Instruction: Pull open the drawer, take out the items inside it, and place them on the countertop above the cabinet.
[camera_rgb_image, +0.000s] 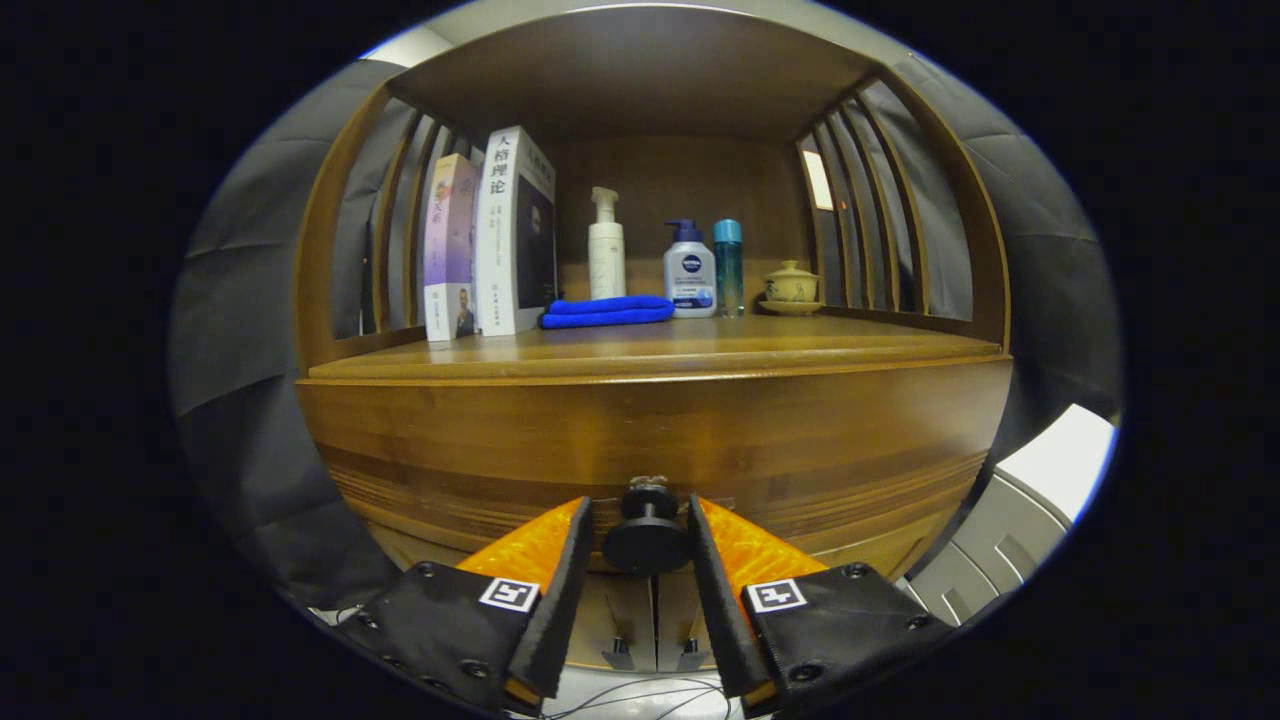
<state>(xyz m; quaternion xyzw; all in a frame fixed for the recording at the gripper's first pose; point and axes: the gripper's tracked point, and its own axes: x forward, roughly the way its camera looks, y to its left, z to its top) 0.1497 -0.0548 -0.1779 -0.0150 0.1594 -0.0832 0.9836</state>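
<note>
Gripper view shows the orange-and-black gripper (645, 545) with both fingers pressed against the round black drawer knob (647, 541) between them. That knob sits on the brown wooden drawer front (650, 440), below the countertop (650, 352).

The drawer (655, 440) is closed, so whatever lies inside it is hidden behind its wooden front. The black knob (646, 542) sits between the fingers (560, 570) of the gripper (640, 575), but whether their pads actually press on it cannot be told; its stem is half covered by the knob's own disc. The rear parts of both fingers are cut off below. On the worktop (650, 350), the pump bottle (690, 270) hides part of the teal bottle (729, 265) beside it, and the folded blue cloth (607, 311) covers the foot of the white bottle (606, 245). The small print on the books (490, 235) is too fine to make out. The cabinet's lower doors are mostly hidden behind the fingers.
</note>
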